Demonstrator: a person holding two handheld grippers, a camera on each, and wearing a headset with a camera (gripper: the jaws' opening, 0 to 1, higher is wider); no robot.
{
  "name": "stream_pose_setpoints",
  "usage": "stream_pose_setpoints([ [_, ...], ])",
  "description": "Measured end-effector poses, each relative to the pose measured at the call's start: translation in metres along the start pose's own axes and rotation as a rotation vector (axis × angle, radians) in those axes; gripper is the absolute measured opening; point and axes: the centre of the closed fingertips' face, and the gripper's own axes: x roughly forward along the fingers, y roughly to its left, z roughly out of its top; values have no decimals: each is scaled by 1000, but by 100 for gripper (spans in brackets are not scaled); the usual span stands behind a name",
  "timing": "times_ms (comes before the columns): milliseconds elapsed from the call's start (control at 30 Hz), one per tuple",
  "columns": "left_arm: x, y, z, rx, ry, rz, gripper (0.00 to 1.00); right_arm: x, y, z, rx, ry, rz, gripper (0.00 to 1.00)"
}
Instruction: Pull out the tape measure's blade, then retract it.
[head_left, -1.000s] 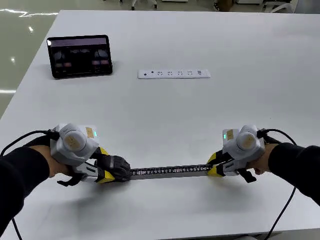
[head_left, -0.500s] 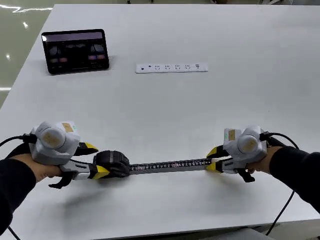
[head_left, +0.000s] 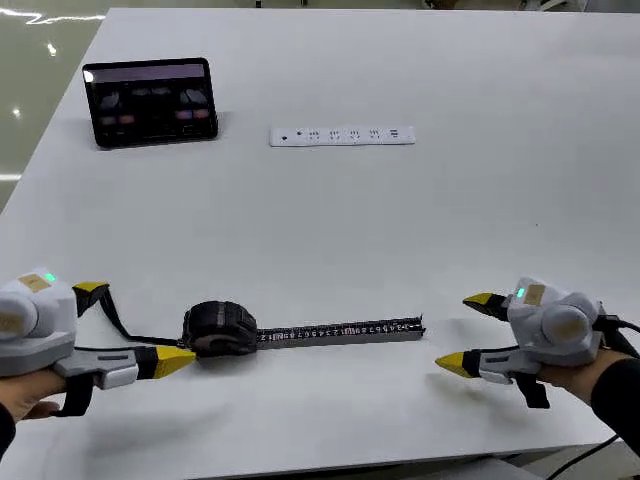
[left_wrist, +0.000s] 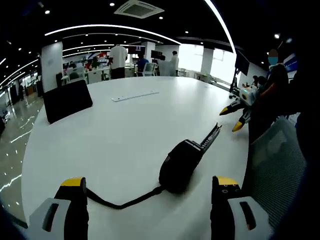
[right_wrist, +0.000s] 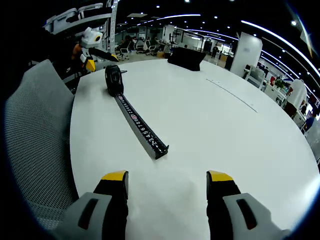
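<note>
Holding nothing, jaws wide, my left gripper (head_left: 135, 325) sits just beside the tape measure (head_left: 220, 327) on the table (head_left: 450, 200). Its blade (head_left: 340, 332) runs straight toward my right gripper (head_left: 461, 332), likewise wide and empty, near the tip.

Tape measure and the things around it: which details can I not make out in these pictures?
- Blade numbers: too small to read in the head view.
- Tape measure case: any lock switch is lost in its dark body, left gripper view.
- Tablet screen: contents blurred, head view.
- Left gripper: body cut off by the head view's left edge.
</note>
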Motion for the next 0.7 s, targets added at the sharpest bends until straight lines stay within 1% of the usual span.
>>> stream_pose_setpoints([
  [33, -2, 5, 0, 21, -23, 32, 100, -4, 0, -1, 1, -2, -9, 60],
  [67, -7, 12, 2, 67, -60, 77, 100, -9, 0, -2, 7, -10, -18, 61],
  [100, -11, 13, -4, 64, -60, 81, 100, -15, 1, -3, 22, -21, -30, 63],
  [133, -14, 13, -14, 1, -24, 73, 100, -22, 2, -6, 33, -19, -38, 66],
  [200, -20, 14, -18, 6, -25, 74, 100, -29, 0, -11, 42, -3, -66, 73],
  [233, -25, 15, -20, 6, -27, 73, 100, -35, -1, -16, 52, 7, -77, 79],
  [267, -30, 15, -20, 5, -30, 72, 100, -38, -1, -19, 56, 9, -77, 86],
  [300, -38, 18, -16, 23, -48, 91, 100, -44, -1, -21, 61, 9, -81, 90],
  [333, -43, 20, -11, 20, -73, 98, 100, -48, -2, -22, 60, 7, -91, 93],
  [367, -48, 20, -7, 3, -92, 96, 100, -53, -3, -23, 56, 3, -98, 96],
  [400, -54, 19, -5, -24, -99, 84, 100, -61, -3, -23, 51, 0, -105, 97],
  [433, -58, 20, -4, -28, -102, 87, 100, -66, -4, -24, 56, -1, -107, 99],
  [467, -62, 19, -5, -24, -95, 82, 100, -76, -3, -23, 71, -10, -107, 100],
  [500, -63, 16, -5, -19, -90, 75, 100, -82, -3, -24, 86, -13, -115, 100],
  [533, -65, 12, -7, -1, -78, 62, 100, -86, -5, -27, 86, -14, -121, 100],
  [600, -66, 10, -11, 26, -70, 64, 100, -97, -8, -33, 114, -9, -138, 100],
  [633, -66, 9, -13, 25, -68, 69, 100, -103, -9, -36, 152, -17, -151, 100],
  [700, -66, 7, -13, 22, -67, 70, 100, -108, -10, -41, 165, -24, -155, 100],
])
